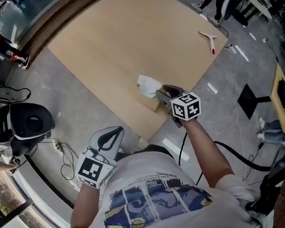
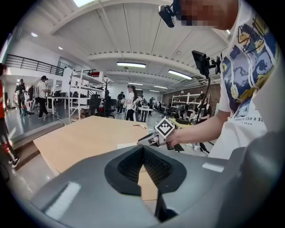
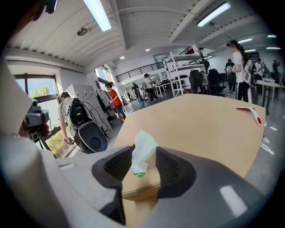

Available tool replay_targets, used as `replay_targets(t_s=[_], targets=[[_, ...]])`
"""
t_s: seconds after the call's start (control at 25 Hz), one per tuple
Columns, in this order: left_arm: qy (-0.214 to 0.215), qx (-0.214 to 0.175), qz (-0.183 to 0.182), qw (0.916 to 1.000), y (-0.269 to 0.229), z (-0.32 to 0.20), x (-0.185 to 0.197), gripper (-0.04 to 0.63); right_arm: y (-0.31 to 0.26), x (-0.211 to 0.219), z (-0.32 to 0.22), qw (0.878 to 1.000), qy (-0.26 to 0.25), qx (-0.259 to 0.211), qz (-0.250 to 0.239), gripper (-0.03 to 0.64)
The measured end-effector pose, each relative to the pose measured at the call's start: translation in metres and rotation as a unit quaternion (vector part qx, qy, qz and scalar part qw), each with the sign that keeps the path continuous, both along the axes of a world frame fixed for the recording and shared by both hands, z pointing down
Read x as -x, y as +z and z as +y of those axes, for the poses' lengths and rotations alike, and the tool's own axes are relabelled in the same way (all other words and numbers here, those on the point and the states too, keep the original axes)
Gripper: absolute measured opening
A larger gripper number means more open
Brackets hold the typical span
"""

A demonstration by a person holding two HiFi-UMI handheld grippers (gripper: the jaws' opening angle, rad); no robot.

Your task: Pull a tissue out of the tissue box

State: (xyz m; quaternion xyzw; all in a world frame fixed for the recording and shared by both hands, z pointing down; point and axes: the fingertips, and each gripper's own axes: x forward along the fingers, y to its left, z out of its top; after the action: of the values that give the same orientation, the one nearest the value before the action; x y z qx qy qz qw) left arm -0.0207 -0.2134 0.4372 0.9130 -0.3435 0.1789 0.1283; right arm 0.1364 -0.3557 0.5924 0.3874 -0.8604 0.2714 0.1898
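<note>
A tan tissue box (image 1: 152, 104) stands near the front corner of the wooden table (image 1: 128, 39), with a white tissue (image 1: 147, 85) sticking up from its slot. My right gripper (image 1: 161, 91) is level with the tissue and just right of it, jaws open. In the right gripper view the tissue (image 3: 143, 149) rises from the box (image 3: 139, 185) between the two spread pads of the right gripper (image 3: 143, 156), and neither pad presses on it. My left gripper (image 1: 119, 131) hangs off the table beside the person's body, its fingertips (image 2: 143, 148) meeting, with nothing in it.
A red-and-white tool (image 1: 210, 39) lies at the table's far right edge. On the floor to the left stand a black-and-white machine (image 1: 30, 122) and loose cables (image 1: 63, 154). A black stand base (image 1: 250, 99) sits on the floor to the right.
</note>
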Motion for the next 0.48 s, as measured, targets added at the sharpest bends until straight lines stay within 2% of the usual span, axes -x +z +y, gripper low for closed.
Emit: replay_targets(t_s=[0.48], targets=[[-0.005,0.01,-0.009,0.9999,0.009,-0.01,-0.004,0.005,0.027,0.005,-0.032,0.999,0.011,0.04,-0.015,0.156]])
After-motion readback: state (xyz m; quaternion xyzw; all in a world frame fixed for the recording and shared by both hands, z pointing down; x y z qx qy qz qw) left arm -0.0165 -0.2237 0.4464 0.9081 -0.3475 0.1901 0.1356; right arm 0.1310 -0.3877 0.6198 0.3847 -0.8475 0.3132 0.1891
